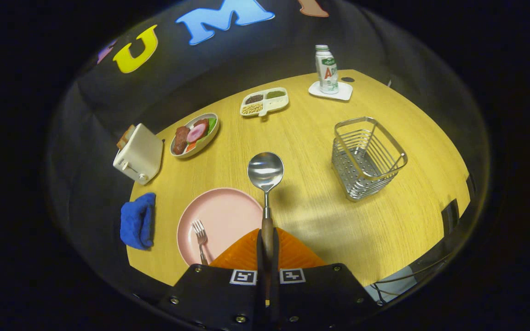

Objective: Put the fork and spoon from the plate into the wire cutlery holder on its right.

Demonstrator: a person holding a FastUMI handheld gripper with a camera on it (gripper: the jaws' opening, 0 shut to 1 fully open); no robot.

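Note:
My gripper [267,243] is shut on the wooden handle of the spoon [265,172], which sticks straight out ahead of the fingers, its steel bowl hanging above the wooden table. Below and to the left of the fingers lies the pink plate [221,216] with the fork [199,239] resting on its near left part, tines pointing away. The wire cutlery holder [367,156] stands empty on the table, ahead and to the right of the spoon.
On the round wooden table [311,138] a blue cloth [137,221] lies left of the plate. A white toaster [139,154], a bowl of food [195,134], a divided snack tray [265,101] and a bottle [326,70] on a white coaster stand farther back.

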